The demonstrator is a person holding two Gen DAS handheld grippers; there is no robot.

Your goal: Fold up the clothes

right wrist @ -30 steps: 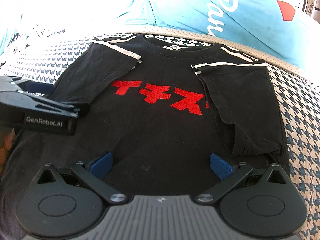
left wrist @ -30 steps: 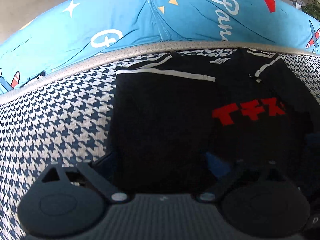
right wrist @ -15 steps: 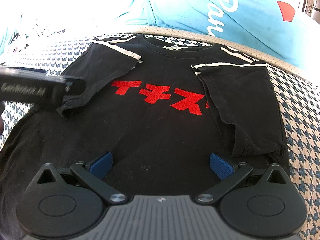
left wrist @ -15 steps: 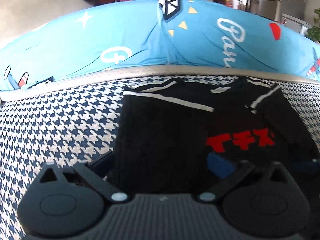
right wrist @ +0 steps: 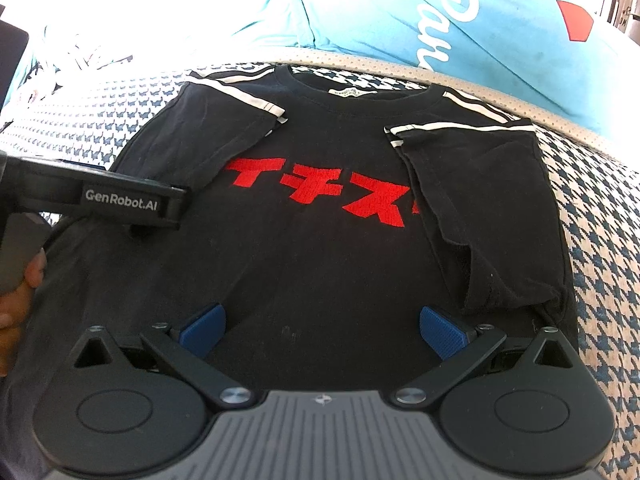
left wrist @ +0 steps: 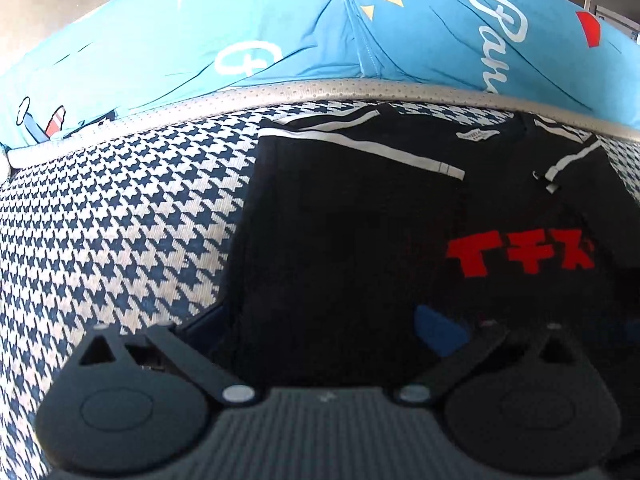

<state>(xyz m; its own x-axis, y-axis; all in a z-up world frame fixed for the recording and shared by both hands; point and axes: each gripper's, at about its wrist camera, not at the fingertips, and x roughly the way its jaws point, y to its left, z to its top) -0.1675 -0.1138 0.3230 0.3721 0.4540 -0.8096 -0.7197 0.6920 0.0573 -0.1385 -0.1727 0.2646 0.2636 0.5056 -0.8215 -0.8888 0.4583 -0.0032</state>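
On the houndstooth cover (left wrist: 120, 240), left wrist view: black T-shirt (left wrist: 360, 240) lies flat, sleeves folded in. Left gripper (left wrist: 320, 324) spread wide over its left edge, holding nothing. Right wrist view: right gripper (right wrist: 322, 330) released above the shirt's lower half; left gripper at the shirt's left sleeve.

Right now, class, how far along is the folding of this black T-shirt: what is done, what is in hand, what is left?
Done: both sleeves of the black T-shirt are folded inward over the chest. In hand: nothing gripped; the left gripper and right gripper are open over the lower part, on the houndstooth cover. Left: folding the body up from the bottom.
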